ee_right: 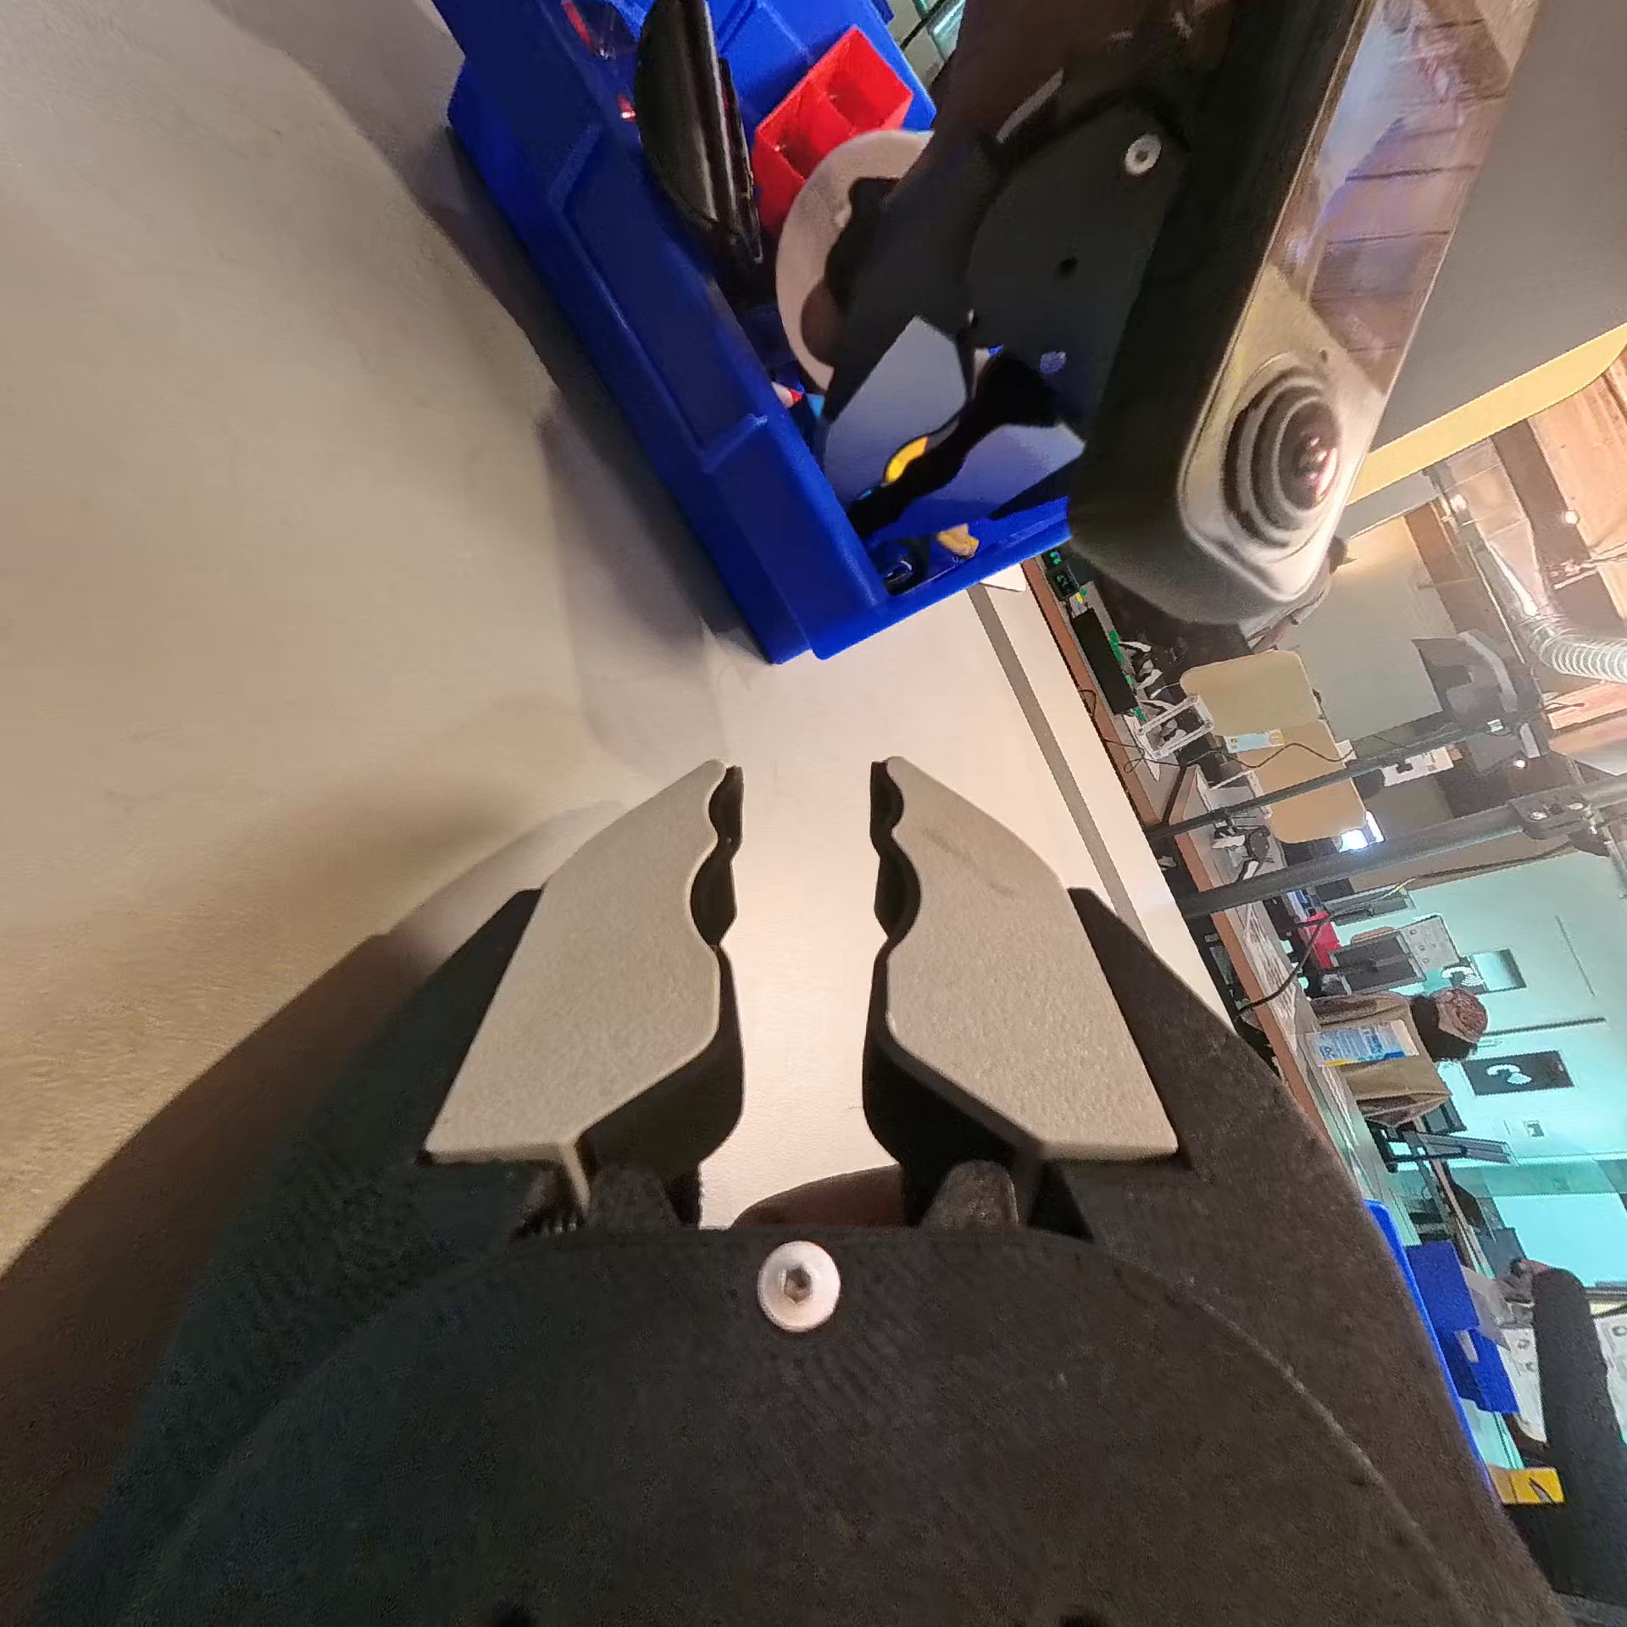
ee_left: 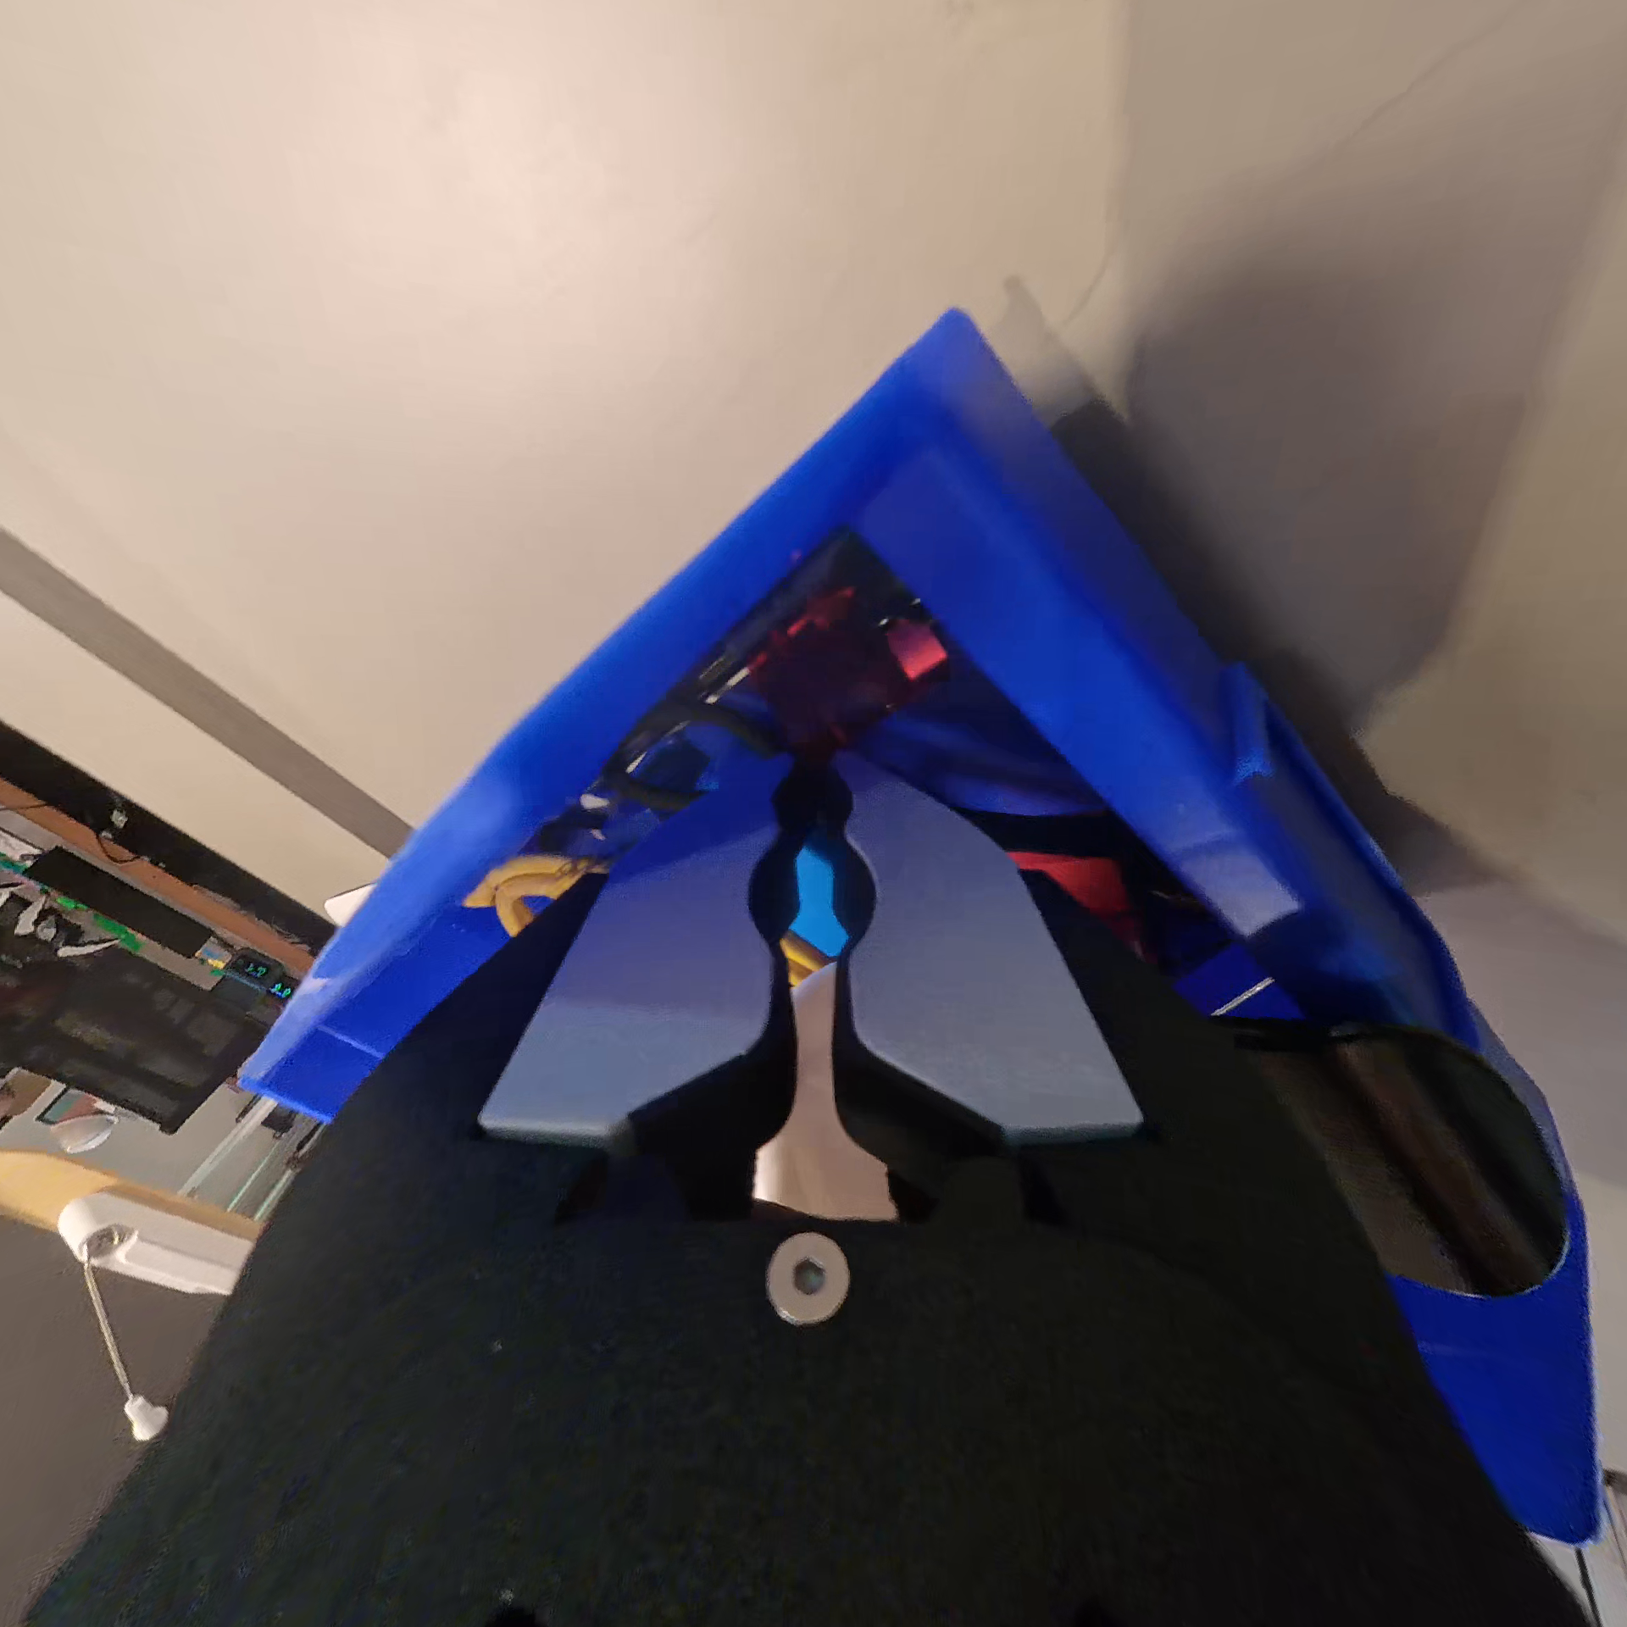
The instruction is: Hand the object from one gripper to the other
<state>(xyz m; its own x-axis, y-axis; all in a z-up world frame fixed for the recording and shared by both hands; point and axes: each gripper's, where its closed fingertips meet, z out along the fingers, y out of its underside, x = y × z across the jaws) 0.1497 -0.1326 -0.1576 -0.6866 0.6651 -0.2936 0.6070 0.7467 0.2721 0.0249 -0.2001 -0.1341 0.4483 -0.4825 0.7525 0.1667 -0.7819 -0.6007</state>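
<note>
Right claw (ee_right: 806, 867), lower centre of its view: 2 fingers apart, empty, over bare tabletop (ee_right: 264, 440).

Left claw (ee_left: 814, 880) nearly closed inside blue bin (ee_left: 1083, 616); whether it grips anything, cannot tell.

Object unidentified, presumably among the bin's clutter.

Lift clear before meeting.

Only the right view shows the white disc (ee_right: 832, 229) beside my left claw.

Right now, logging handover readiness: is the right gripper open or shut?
Open. The right gripper shows bare table in the gap between its fingers, holding nothing.
</note>
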